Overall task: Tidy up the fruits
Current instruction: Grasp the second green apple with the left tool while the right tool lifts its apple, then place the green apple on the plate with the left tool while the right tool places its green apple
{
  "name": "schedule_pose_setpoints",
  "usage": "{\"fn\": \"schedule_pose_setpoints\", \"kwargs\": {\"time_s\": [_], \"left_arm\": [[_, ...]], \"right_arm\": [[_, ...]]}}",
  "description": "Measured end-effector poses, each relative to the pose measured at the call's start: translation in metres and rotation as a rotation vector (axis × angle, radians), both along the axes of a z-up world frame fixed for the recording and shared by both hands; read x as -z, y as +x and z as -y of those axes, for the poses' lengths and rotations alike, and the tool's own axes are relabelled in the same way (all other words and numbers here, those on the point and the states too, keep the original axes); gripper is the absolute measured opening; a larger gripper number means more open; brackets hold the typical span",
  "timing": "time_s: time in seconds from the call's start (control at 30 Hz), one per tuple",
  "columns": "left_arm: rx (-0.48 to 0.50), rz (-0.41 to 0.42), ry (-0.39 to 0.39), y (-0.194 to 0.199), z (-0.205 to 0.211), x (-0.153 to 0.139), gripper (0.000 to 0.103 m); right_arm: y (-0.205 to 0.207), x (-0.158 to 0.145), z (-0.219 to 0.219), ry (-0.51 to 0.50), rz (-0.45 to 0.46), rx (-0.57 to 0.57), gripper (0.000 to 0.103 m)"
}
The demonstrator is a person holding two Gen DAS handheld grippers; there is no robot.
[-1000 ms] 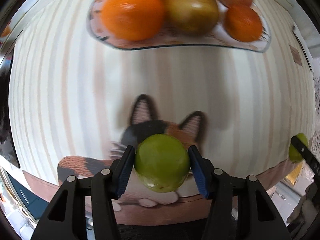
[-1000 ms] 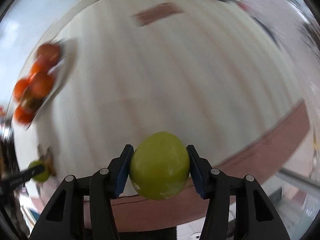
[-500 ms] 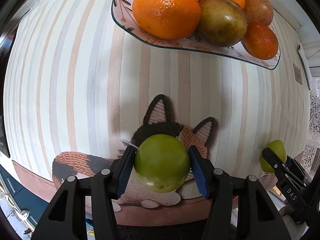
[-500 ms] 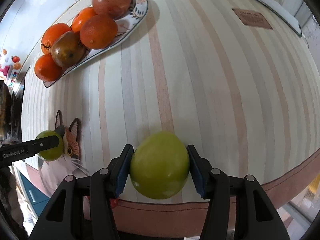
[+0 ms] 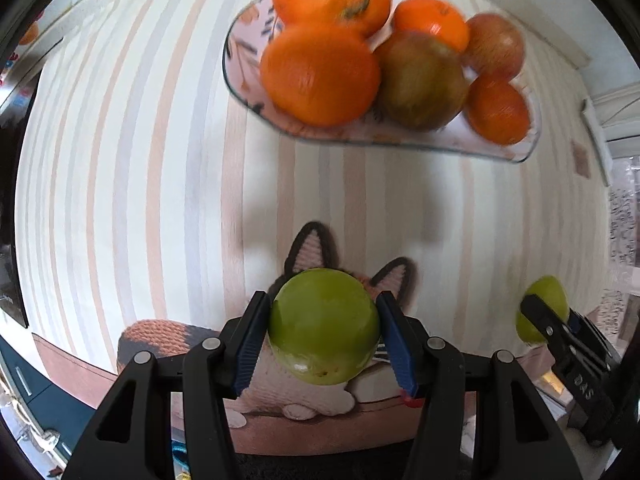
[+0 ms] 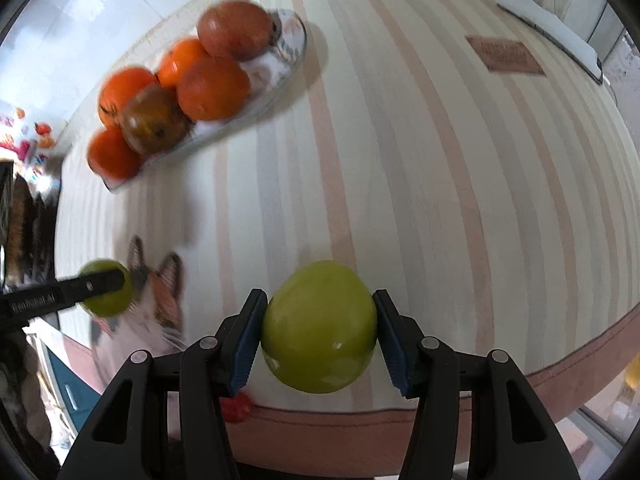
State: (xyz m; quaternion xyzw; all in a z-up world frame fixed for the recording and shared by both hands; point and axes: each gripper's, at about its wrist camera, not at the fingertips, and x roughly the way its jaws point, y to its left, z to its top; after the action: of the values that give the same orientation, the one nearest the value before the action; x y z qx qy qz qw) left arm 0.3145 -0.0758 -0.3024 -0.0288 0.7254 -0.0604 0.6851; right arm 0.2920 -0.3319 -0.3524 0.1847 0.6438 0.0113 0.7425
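Note:
My left gripper (image 5: pixel 323 330) is shut on a green fruit (image 5: pixel 324 326) and holds it above a cat-shaped mat (image 5: pixel 308 256). My right gripper (image 6: pixel 318 330) is shut on a second green fruit (image 6: pixel 320 326) above the striped tablecloth near the front edge. A patterned plate (image 5: pixel 400 136) with several oranges, a brown-green fruit and a reddish fruit lies farther back; it also shows in the right wrist view (image 6: pixel 288 52). The right gripper with its fruit (image 5: pixel 544 312) shows at the right of the left view. The left gripper's fruit (image 6: pixel 106 294) shows at the left of the right view.
The striped tablecloth (image 6: pixel 440 168) has a brown border at the front edge. A brown label patch (image 6: pixel 506 56) and a white bar (image 6: pixel 548 32) lie at the far right. The cat mat (image 6: pixel 160 292) lies at the left front.
Both grippers have moved closer to the plate, each still holding its green fruit. The plate sits lower and larger in the left view.

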Motion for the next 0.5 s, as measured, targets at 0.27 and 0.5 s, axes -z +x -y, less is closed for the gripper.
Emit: {"fn": "schedule_pose_setpoints", "kwargs": {"time_s": [0.27,0.5], "left_arm": [[-0.062,0.119,-0.085,0.041,-0.026,-0.067,0.052],[-0.125,0.138,-0.054,0.11,-0.055,-0.06,0.052]], "right_arm": [[0.063,-0.039,0.016,0.039,0.119,0.04,0.057],[0.124,-0.038,0.024,0.044,0.148,0.082,0.057]]}}
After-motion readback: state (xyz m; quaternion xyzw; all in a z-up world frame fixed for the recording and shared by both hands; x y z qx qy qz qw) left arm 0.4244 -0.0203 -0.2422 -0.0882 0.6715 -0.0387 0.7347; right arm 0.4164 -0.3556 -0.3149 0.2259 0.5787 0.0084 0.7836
